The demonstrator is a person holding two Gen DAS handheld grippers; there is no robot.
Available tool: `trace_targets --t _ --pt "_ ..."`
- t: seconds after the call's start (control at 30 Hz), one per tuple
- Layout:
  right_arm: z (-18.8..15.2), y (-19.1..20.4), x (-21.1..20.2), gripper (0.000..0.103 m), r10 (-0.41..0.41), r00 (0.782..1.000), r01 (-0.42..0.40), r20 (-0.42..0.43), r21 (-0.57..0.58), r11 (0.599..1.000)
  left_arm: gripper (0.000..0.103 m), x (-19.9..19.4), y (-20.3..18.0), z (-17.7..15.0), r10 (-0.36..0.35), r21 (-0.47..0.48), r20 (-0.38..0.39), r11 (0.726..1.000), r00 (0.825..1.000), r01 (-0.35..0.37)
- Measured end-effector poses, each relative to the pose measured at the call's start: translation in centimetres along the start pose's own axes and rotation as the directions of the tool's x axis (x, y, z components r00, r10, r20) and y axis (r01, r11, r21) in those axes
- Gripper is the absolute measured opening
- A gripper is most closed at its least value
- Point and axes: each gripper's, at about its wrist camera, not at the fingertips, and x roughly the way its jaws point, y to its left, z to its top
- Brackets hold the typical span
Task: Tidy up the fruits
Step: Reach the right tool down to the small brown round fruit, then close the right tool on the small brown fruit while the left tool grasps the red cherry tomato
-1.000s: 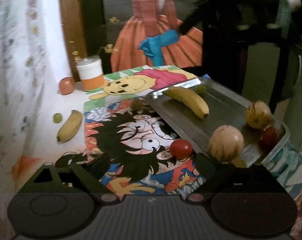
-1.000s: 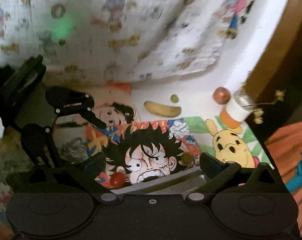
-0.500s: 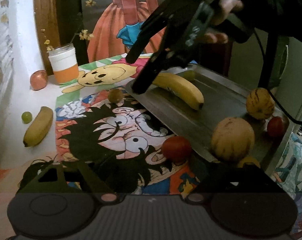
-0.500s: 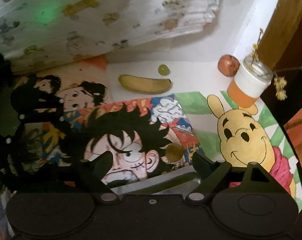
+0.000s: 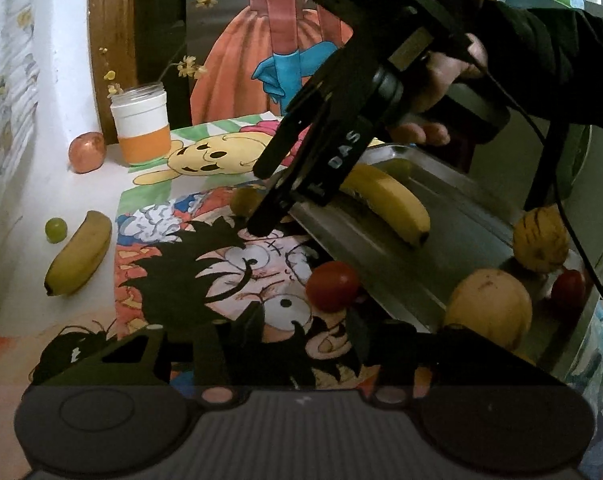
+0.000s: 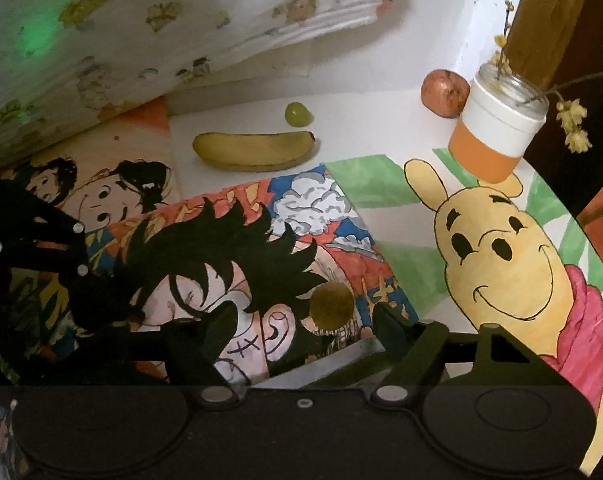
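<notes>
Both grippers' fingers have just been closing, nothing gripped: left gripper [image 5: 287, 336] stands unclenched before the red tomato [image 5: 332, 286]; right gripper [image 6: 305, 320] straddles the olive-green fruit [image 6: 332, 306], both beside the metal tray [image 5: 453, 216]

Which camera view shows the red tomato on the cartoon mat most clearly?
The left wrist view. There the red tomato lies whole and unhidden on the cartoon mat, just beside the metal tray. The right wrist view does not show it.
</notes>
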Motion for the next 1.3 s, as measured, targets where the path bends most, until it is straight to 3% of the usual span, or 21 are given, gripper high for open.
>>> trace_targets --t 0.2,0.8,1.03,1.17,1.3 --pt "0.2 -0.9 0.9 0.068 -0.011 1.000 0.012 -0.013 0.042 0.999 0.051 0.8 -0.3 0.5 -0.009 0.023 0.003 1.000 1.000 0.009" --pt "0.0 -1.6 1.6 0.040 -0.009 1.000 0.009 0.000 0.092 0.996 0.048 2.2 1.0 1.8 -0.028 -0.051 0.015 0.998 0.999 0.029" --pt "-0.1 -1.7 1.6 0.039 -0.007 1.000 0.006 0.005 0.102 0.995 0.048 2.5 1.8 2.2 -0.064 -0.057 0.023 0.996 0.998 0.065" --pt "-0.1 -1.8 1.6 0.039 -0.005 1.000 0.005 0.007 0.102 0.995 0.064 2.8 2.3 2.3 -0.107 -0.046 0.029 0.993 0.994 0.108" --pt "-0.2 -1.8 1.5 0.039 0.001 1.000 -0.002 0.010 0.107 0.994 0.058 3.3 2.3 2.4 -0.167 -0.046 0.029 0.985 0.985 0.169"
